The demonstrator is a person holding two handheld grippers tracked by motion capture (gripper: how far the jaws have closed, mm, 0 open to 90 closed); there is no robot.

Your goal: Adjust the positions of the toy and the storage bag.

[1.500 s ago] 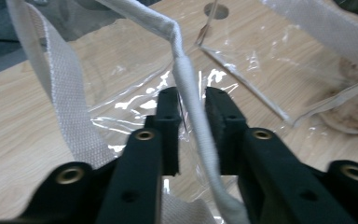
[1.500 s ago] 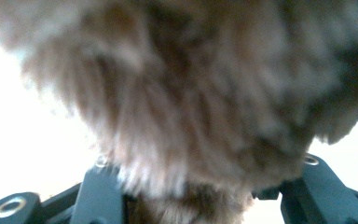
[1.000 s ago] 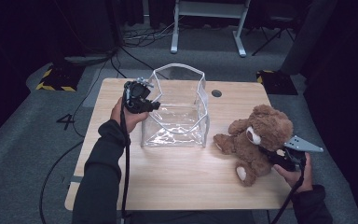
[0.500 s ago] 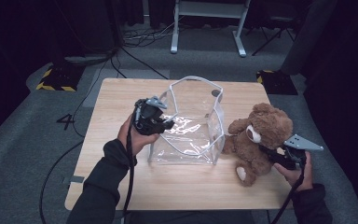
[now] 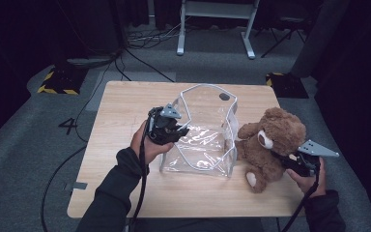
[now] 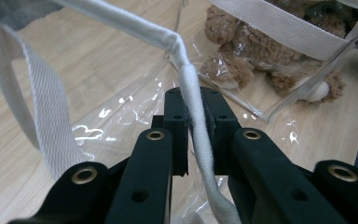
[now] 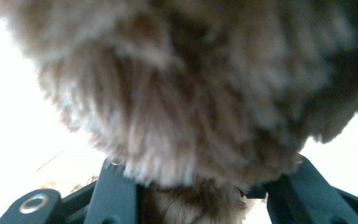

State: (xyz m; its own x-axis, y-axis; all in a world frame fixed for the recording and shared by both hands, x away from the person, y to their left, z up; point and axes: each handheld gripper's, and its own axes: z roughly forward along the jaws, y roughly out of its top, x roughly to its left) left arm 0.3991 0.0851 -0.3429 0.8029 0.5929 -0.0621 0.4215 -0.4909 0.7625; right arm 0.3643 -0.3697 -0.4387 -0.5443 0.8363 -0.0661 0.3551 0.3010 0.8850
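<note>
Left tool (image 5: 179,129): jaws closed on a white strap edge (image 6: 196,116), forearm reaching forward over the counter | Right tool (image 5: 281,158): gripped in right hand (image 5: 309,176), jaws buried in brown fur (image 7: 191,107), forearm low at right

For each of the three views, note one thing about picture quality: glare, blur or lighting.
High view: table lit, surroundings dark. Left gripper view: sharp, with glare spots on the clear bag. Right gripper view: teddy bear fur too close and blurred, background blown out white.
</note>
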